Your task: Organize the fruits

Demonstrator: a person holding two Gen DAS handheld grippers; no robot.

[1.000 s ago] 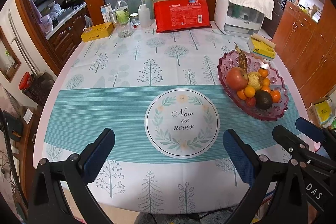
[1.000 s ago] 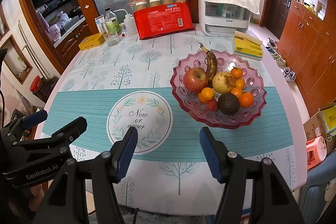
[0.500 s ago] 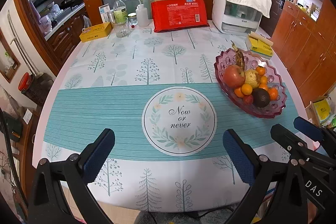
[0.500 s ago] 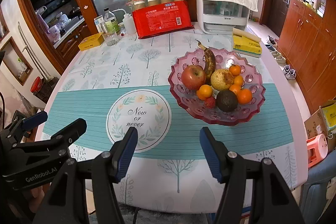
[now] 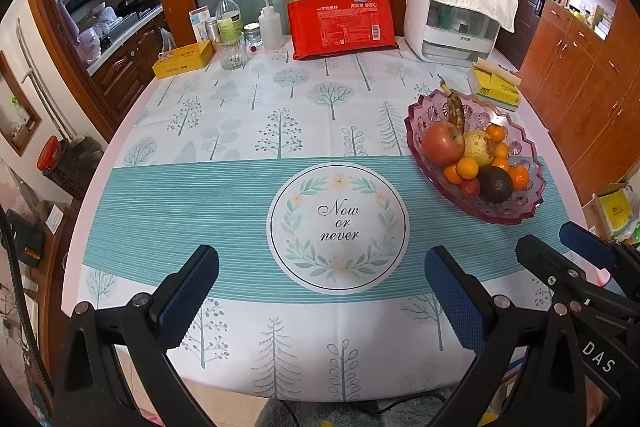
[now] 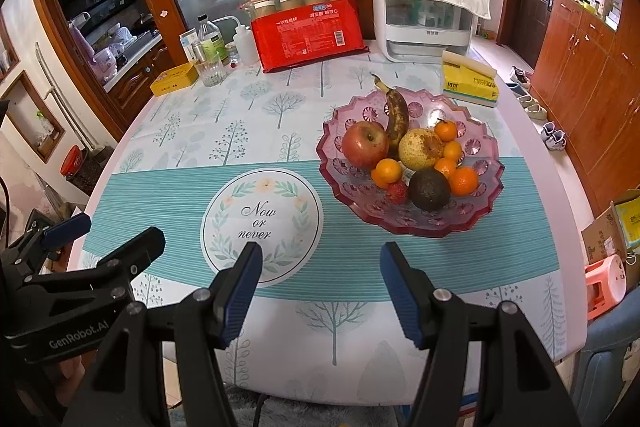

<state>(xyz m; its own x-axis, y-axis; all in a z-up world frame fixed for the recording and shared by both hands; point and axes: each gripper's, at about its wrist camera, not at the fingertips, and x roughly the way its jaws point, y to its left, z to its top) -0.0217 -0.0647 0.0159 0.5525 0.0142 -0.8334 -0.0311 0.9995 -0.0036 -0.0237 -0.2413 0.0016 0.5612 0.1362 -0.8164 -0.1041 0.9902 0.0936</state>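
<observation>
Both tongs, left tongs (image 5: 320, 297) and right tongs (image 6: 320, 291), hover tilted down, wide open and empty, near the scalloped pink glass fruit bowl (image 6: 472, 219).

red packet (image 5: 343, 25), yellow tin (image 5: 183, 59), glass (image 5: 232, 51)

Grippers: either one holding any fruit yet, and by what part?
Nothing held. Left gripper and right gripper both hang open over the near table edge; all fruit sits in the pink bowl.

The bowl (image 6: 480, 215) sits on the bench (image 6: 520, 267). The apple (image 6: 365, 143) and banana (image 6: 397, 119) lie in the bowl. The box (image 6: 470, 83) is behind the bowl.
</observation>
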